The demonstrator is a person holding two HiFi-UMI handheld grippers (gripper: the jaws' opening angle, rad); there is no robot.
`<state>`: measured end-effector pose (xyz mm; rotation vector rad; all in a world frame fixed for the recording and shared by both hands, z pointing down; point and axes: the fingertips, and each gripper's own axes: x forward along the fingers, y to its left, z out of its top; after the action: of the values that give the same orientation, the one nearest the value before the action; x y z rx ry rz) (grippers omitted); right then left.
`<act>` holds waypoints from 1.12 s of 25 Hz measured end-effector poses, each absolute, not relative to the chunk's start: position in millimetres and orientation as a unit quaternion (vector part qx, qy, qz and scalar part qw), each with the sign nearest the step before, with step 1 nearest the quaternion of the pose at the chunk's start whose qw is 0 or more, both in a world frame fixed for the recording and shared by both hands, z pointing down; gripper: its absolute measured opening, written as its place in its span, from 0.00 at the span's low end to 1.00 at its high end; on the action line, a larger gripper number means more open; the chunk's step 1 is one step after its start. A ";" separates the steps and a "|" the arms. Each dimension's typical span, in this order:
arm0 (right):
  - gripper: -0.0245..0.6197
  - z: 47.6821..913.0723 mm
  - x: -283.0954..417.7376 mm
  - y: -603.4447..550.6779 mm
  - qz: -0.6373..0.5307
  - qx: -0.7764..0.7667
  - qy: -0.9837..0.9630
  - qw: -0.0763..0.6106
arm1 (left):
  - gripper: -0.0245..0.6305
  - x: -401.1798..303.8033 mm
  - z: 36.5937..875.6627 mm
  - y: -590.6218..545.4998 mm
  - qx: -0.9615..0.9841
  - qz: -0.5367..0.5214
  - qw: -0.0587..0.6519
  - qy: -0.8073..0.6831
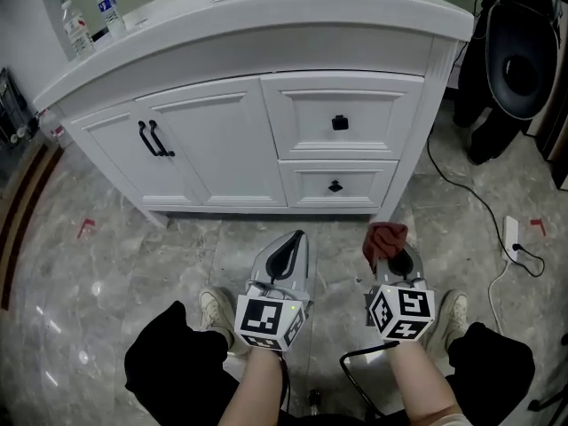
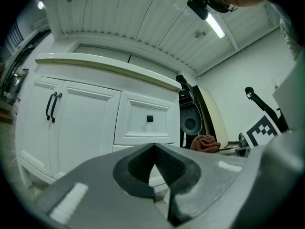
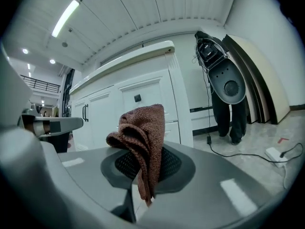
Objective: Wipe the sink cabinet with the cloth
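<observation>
grey marbled floor runs under the white sink cabinet, whose two doors and two drawers are all shut. two bottles stand at the counter's far left. my right gripper's jaws are clamped on the brown cloth, short of the cabinet. my left gripper's jaws are closed together on nothing.

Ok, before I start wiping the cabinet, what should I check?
1. Cloth clamped in right gripper: ok.
2. Left gripper shut and empty: ok.
3. Cabinet doors and drawers closed: ok.
4. Cloth touching cabinet: not ok, held short of it.
5. Floor cable out of the way, off to the right: ok.
6. Where the cabinet is dirty: cannot tell.
</observation>
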<state>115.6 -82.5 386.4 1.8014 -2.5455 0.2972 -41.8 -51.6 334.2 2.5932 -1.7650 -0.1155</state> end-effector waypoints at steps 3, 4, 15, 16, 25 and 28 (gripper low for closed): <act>0.16 375.2 120.7 -55.2 0.084 0.575 -0.814 0.000 | 0.04 -34.4 330.2 -27.7 0.829 -0.049 0.006 -0.557; 0.16 373.1 122.1 -46.7 0.081 0.576 -0.813 0.000 | 0.04 -32.5 330.5 -20.6 0.830 -0.051 0.007 -0.556; 0.16 361.7 123.4 31.2 0.073 0.580 -0.812 -0.010 | 0.04 -16.2 332.4 55.1 0.844 -0.039 0.002 -0.535; 0.16 360.8 121.8 36.4 0.071 0.579 -0.812 -0.009 | 0.04 -16.2 332.5 60.3 0.844 -0.038 0.001 -0.535; 0.16 356.6 114.9 63.2 0.072 0.580 -0.811 -0.009 | 0.04 -16.6 331.6 87.8 0.848 -0.023 -0.003 -0.530; 0.16 357.0 110.2 66.3 0.080 0.578 -0.812 -0.015 | 0.04 -16.8 331.6 90.1 0.850 -0.021 -0.004 -0.527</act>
<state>110.2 66.3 357.0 1.8324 -2.5770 0.2538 -16.8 90.1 331.6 2.6750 -1.6597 -0.0667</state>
